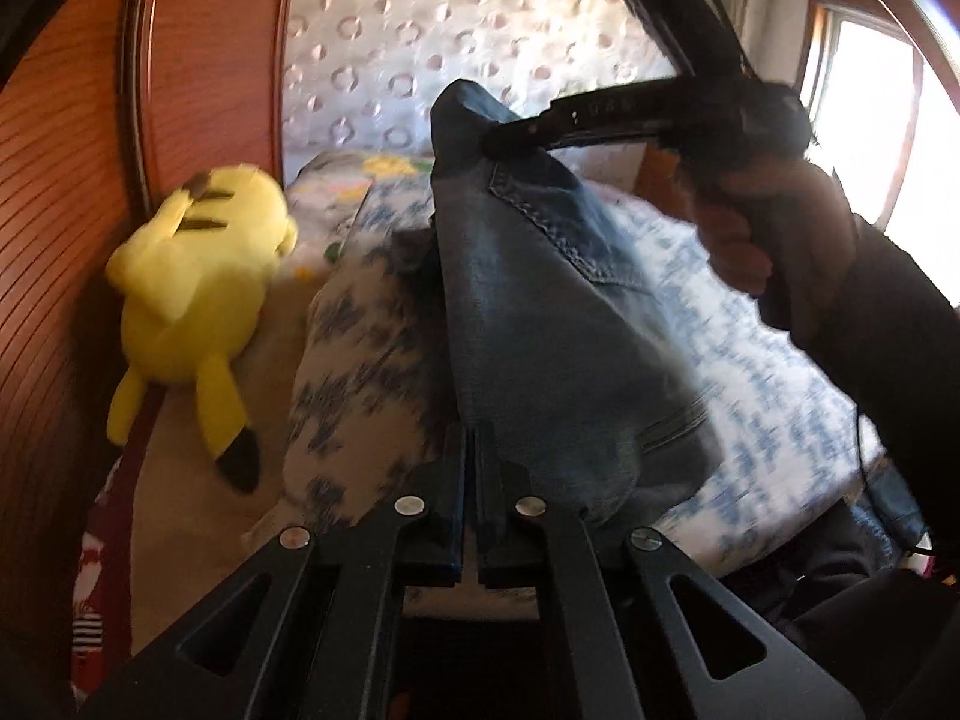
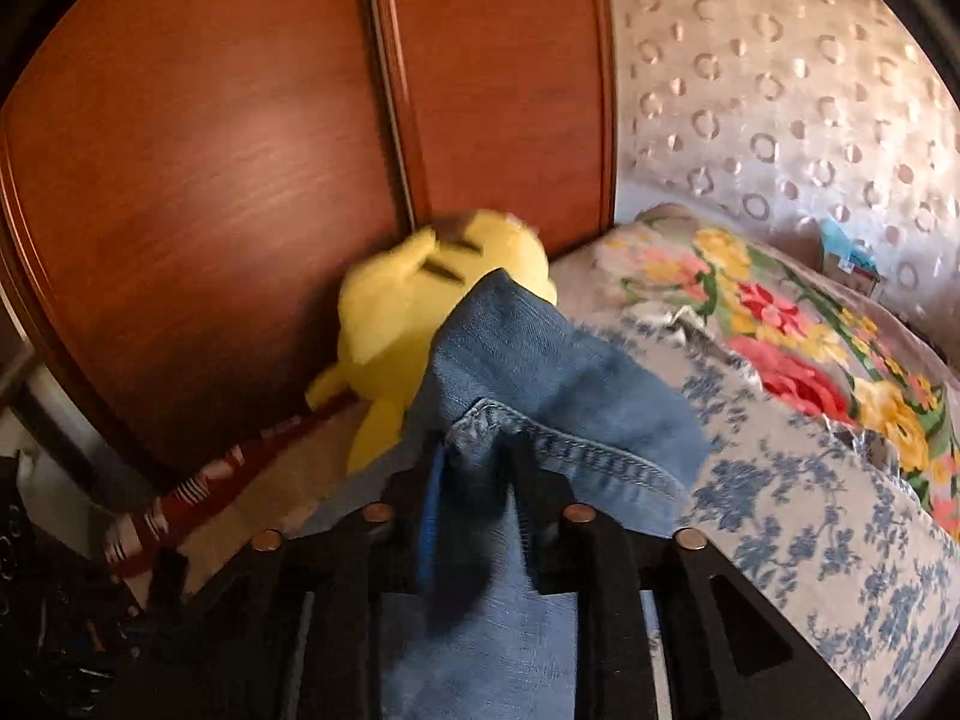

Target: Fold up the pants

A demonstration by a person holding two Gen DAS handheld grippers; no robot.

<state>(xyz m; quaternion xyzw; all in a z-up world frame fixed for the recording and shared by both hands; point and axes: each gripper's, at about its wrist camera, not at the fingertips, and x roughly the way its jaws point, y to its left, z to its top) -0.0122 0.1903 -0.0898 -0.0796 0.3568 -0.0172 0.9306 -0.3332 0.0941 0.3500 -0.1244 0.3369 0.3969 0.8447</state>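
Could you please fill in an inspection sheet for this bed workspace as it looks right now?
Surface: bed with a blue-and-white floral cover; a flowered blanket lies further back.
Job's things: blue jeans lifted off the bed, stretched between both grippers.
Clutter: yellow plush toy against the wooden wardrobe; small box behind the blanket.
Grippers: left gripper shut on the jeans' edge; right gripper clamps denim near a stitched hem, held by a hand.
Cables: thin black cable along the dark sleeve.
Surroundings: dotted curtain, bright window.
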